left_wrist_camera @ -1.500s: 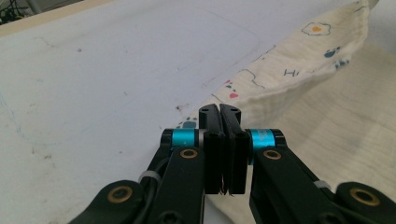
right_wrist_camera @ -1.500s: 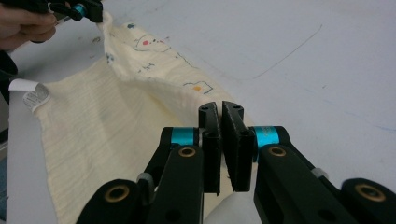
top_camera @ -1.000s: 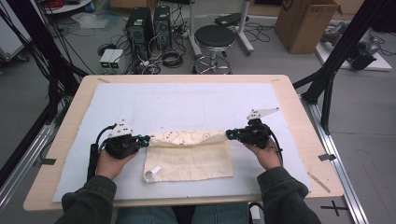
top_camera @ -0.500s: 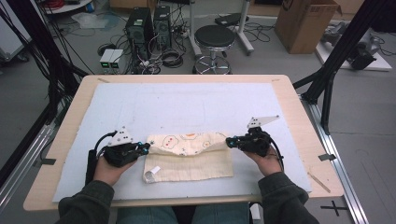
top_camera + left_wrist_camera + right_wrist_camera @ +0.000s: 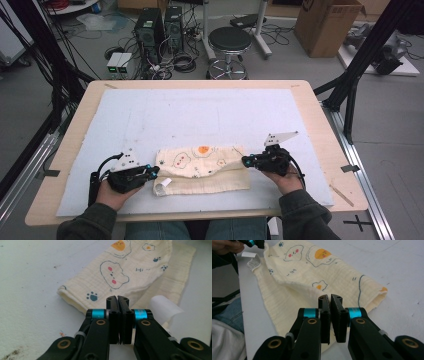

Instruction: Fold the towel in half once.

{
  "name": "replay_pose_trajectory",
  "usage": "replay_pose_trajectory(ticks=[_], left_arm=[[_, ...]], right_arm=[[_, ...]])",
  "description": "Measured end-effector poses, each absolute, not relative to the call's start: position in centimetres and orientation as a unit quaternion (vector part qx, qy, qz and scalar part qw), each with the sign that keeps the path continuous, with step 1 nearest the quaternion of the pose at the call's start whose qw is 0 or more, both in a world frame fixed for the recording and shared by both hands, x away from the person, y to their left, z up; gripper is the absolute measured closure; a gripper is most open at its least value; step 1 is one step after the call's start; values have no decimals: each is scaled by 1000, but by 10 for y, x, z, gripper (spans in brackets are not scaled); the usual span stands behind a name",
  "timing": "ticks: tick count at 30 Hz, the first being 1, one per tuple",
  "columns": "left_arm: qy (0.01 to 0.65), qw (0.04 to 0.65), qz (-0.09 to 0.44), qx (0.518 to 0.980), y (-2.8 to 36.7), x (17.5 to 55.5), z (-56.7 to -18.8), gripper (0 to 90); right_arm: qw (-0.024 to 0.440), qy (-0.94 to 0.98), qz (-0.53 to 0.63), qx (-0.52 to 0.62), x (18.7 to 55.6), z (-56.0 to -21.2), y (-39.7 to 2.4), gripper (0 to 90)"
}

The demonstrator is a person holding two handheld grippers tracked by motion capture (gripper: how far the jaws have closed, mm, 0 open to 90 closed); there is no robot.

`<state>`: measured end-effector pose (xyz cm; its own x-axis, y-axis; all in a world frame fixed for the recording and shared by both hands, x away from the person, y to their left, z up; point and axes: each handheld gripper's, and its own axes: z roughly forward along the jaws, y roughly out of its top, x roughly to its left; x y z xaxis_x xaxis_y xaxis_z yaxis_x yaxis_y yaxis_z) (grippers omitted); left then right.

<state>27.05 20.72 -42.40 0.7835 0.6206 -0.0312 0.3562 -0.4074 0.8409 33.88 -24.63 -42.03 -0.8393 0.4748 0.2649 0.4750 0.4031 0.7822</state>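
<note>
Nearest us, we pinch the printed muslin cloth (image 5: 202,167) at both ends: the left hand-held gripper (image 5: 152,171) and the right hand-held gripper (image 5: 246,161) are each clamped on a folded corner. The cloth lies on the white mat (image 5: 200,115) covering the wooden bench (image 5: 325,130). Beyond stand a black stool (image 5: 230,40), computer towers (image 5: 160,25) and a cardboard box (image 5: 327,22).

Crinkled matt cotton-like cloth (image 5: 202,167)
</note>
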Motion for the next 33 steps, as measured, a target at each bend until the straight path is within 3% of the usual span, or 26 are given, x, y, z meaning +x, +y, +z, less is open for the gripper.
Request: replay_pose_trajectory(ticks=[18, 24, 29, 33], left_arm=[[274, 454, 128, 838, 207, 253, -426, 871], [269, 494, 112, 819, 214, 249, -417, 684], [285, 506, 117, 805, 216, 261, -414, 685], [283, 485, 113, 820, 206, 271, -421, 715]], right_arm=[[6, -846, -459, -272, 316, -424, -251, 854], [16, -840, -472, -266, 307, -424, -256, 751], [13, -840, -477, -261, 309, -416, -255, 702], [11, -851, -465, -244, 316, -419, -244, 670]])
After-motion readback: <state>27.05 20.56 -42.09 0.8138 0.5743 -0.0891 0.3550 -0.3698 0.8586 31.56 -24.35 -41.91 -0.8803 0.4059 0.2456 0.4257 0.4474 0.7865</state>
